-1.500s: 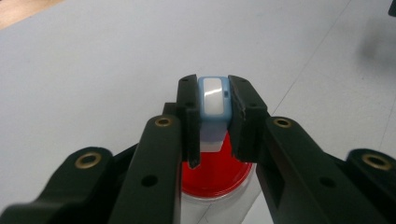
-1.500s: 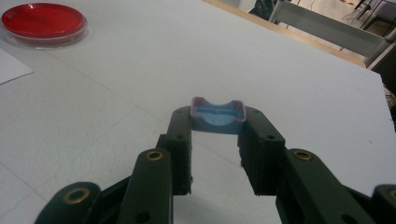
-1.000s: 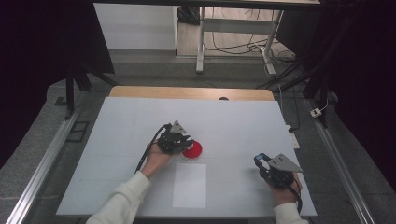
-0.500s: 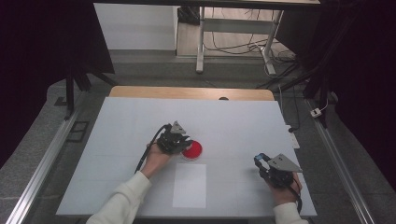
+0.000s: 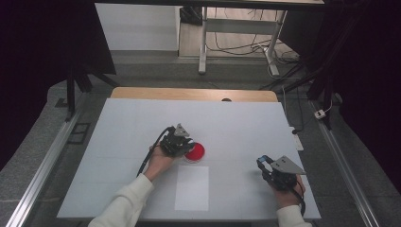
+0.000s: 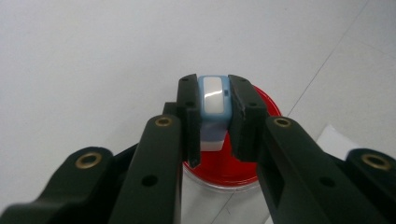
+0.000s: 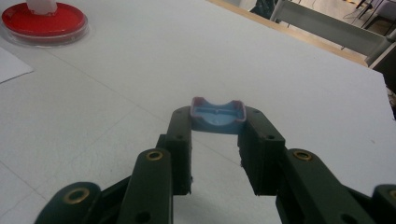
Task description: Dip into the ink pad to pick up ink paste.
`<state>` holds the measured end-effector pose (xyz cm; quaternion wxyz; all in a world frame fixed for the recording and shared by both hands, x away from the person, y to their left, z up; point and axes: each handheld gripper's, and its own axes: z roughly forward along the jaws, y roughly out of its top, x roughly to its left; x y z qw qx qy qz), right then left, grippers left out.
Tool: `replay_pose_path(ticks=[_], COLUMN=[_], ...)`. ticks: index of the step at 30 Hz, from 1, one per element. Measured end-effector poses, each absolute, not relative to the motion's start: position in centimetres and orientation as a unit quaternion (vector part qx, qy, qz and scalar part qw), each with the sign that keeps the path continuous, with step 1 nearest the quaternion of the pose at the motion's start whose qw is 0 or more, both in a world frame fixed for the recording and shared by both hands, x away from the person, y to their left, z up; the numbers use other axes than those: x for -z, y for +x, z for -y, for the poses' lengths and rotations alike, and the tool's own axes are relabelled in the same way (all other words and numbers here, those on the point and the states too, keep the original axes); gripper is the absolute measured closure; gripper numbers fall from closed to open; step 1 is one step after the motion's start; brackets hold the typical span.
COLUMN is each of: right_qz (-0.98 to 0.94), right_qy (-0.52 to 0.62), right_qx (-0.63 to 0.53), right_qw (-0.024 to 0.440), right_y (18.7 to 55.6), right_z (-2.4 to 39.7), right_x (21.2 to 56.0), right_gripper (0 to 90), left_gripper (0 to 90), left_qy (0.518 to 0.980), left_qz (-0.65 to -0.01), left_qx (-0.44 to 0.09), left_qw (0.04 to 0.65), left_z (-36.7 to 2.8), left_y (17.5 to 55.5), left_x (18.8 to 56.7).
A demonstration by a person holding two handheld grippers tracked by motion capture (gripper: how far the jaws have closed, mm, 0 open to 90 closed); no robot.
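Observation:
A round red dish (image 5: 196, 151) lies near the middle of the white table. My left gripper (image 6: 215, 116) is shut on a small white block with a light-blue rim (image 6: 215, 99), held upright over the red dish (image 6: 233, 165). In the right gripper view the white block (image 7: 42, 5) seems to rest on the dish (image 7: 44, 22). From above, the left gripper (image 5: 182, 147) sits at the dish's left edge. My right gripper (image 7: 217, 126) is shut on a shallow blue cap with a pinkish rim (image 7: 218, 115), low over the table at the right (image 5: 263, 163).
A white sheet of paper (image 5: 191, 187) lies flat just in front of the dish, with a corner in the left gripper view (image 6: 338, 140). The table's wooden far edge (image 5: 194, 93) borders a grey floor, with metal rails (image 5: 345, 165) on both sides.

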<state>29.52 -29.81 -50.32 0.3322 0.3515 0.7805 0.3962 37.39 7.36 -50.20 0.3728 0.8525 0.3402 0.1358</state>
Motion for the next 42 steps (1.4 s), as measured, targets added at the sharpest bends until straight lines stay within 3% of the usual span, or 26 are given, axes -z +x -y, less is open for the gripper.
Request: replay_pose_path(ticks=[13, 42], right_qz=[-0.78, -0.779], right_qy=[0.352, 0.353], right_qx=[-0.396, -0.396], right_qw=[0.333, 0.333], right_y=[29.5, 29.5], right_z=[29.8, 29.9], right_x=[50.3, 50.3], right_gripper=[65.7, 65.6], left_gripper=[75.9, 75.6], left_qy=[0.852, 0.824], left_qz=[-0.339, -0.334], left_qx=[-0.134, -0.122], left_qw=[0.375, 0.441], left_z=[-7.5, -9.5], left_y=[37.4, 36.3], left_x=[50.2, 47.2])
